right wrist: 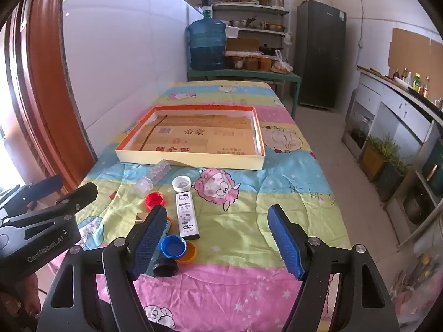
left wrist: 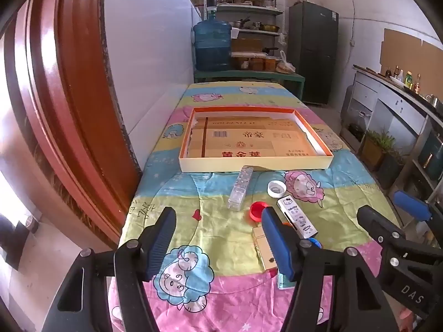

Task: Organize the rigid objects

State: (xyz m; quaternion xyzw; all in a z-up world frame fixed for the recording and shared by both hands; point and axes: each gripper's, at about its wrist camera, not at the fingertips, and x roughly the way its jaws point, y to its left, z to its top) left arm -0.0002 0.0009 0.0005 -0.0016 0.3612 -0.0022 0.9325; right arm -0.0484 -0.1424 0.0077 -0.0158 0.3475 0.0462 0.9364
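Observation:
A shallow orange-rimmed tray (left wrist: 256, 163) (right wrist: 191, 159) lined with cardboard lies on the cartoon quilt. In front of it lie a clear plastic box (left wrist: 240, 188) (right wrist: 152, 177), a white cap (left wrist: 276, 188) (right wrist: 181, 183), a red cap (left wrist: 257, 210) (right wrist: 154, 200), a white Hello Kitty case (left wrist: 297, 217) (right wrist: 187, 214), a gold box (left wrist: 264, 247), and blue (right wrist: 173, 245), orange (right wrist: 188, 254) and black (right wrist: 165, 268) caps. My left gripper (left wrist: 218, 246) is open and empty above the near quilt. My right gripper (right wrist: 218, 244) is open and empty beside the caps.
A red wooden door (left wrist: 63, 96) and white wall run along the left. A blue water jug (left wrist: 211, 45), shelves and a dark fridge (left wrist: 313, 52) stand beyond the table. A counter with bottles (left wrist: 401, 88) lines the right side.

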